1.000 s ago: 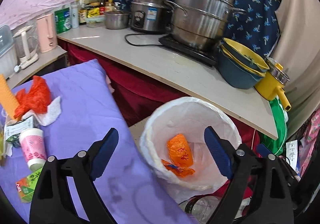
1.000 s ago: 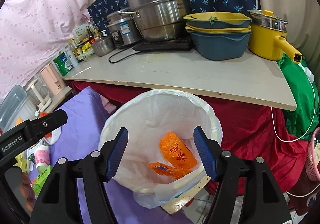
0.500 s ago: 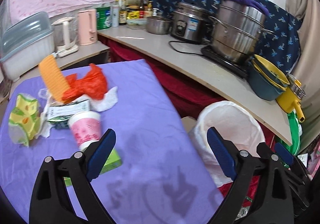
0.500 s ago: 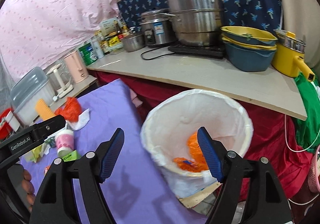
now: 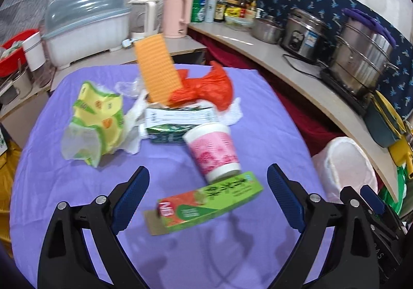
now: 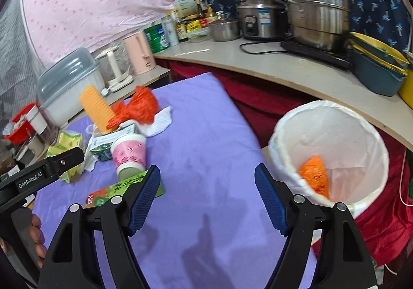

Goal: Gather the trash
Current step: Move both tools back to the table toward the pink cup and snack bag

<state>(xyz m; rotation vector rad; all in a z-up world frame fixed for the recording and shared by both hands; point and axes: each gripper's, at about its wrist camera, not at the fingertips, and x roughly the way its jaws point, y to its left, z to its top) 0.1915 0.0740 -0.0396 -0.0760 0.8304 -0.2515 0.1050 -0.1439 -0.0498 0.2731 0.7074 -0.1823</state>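
The trash lies in a loose heap on the purple-covered counter [image 5: 64, 180]: a green and red carton [image 5: 210, 205] flat on its side nearest the left gripper [image 5: 207, 196], a pink-patterned paper cup [image 5: 213, 151] tipped over and touching the carton's far edge, and behind it a green foil packet with a white label [image 5: 178, 121]. A crumpled yellow-green wrapper [image 5: 96, 114] sits to the left, a ribbed orange sheet [image 5: 158, 69] stands tilted at the back, and a crumpled orange plastic bag [image 5: 206, 87] rests on white tissue [image 5: 232, 114]. The left gripper's blue-padded fingers [image 5: 131, 197] are spread wide and empty above the carton. The right gripper [image 6: 206, 196] hangs over bare purple cloth, fingers also apart, holding nothing. Beside the counter stands a white-lined bin [image 6: 366, 129] with what looks like an orange wrapper [image 6: 315, 178] inside.
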